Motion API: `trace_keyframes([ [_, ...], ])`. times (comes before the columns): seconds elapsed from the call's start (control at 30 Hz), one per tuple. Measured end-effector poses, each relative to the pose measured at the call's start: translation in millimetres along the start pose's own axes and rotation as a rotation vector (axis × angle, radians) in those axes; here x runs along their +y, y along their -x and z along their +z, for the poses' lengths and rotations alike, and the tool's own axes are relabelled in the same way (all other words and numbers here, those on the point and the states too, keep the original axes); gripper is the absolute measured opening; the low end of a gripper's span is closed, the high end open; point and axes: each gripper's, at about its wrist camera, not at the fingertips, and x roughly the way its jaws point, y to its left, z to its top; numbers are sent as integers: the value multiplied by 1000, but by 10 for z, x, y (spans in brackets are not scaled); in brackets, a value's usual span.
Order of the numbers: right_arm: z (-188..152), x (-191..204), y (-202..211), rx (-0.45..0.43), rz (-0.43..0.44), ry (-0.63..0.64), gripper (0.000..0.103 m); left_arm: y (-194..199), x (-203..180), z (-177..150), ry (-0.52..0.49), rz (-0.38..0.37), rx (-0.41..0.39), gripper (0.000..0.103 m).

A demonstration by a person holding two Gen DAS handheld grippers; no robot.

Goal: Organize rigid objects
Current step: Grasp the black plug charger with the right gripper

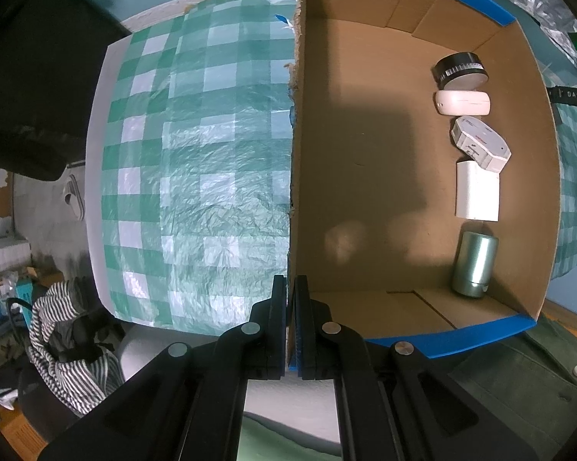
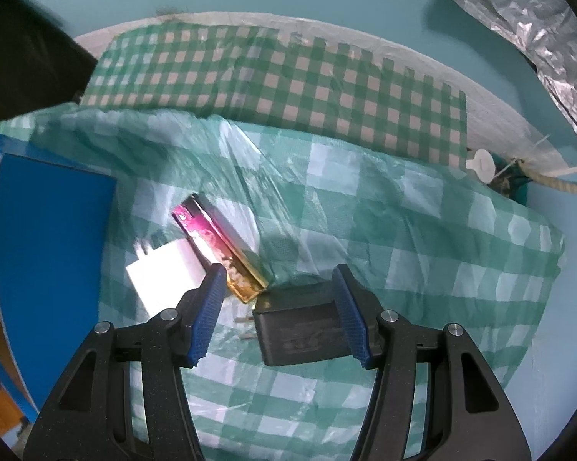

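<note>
Left hand-held gripper [image 1: 290,296] pointing down, pinching box wall [image 1: 293,153], right hand-held gripper [image 2: 279,309] spread over black adapter [image 2: 300,320]

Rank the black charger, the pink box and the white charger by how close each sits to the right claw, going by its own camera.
1. Black charger: between the right claw's fingers, against the right one.
2. Pink box: just beyond the left fingertip.
3. White charger: farther left, beside the pink box.

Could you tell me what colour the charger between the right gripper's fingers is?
The charger is black, seen best in the right wrist view.
</note>
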Motion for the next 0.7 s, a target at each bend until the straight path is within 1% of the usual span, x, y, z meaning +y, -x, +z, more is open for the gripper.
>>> trace_keyframes([
  [0.13, -43, -67, -44, 23, -9, -26, 58, -1, 2, 3, 0, 0, 1, 4],
  [0.27, -139, -166, -90, 51, 1, -63, 62, -1, 2, 5, 0, 0, 1, 4],
  [0.4, -227, -238, -127, 83, 12, -94, 63, -5, 3, 7, -7, 3, 2, 4],
  [0.57, -385, -360, -147, 111, 71, -179, 64, -4, -16, 8, -17, 7, 2, 4],
  [0.63, -445, -343, -143, 110, 76, -171, 64, -3, -23, 8, -22, 9, 2, 4],
  [0.7, -500, -281, -148, 106, 58, -131, 64, -6, -25, 10, -26, 9, 2, 4],
])
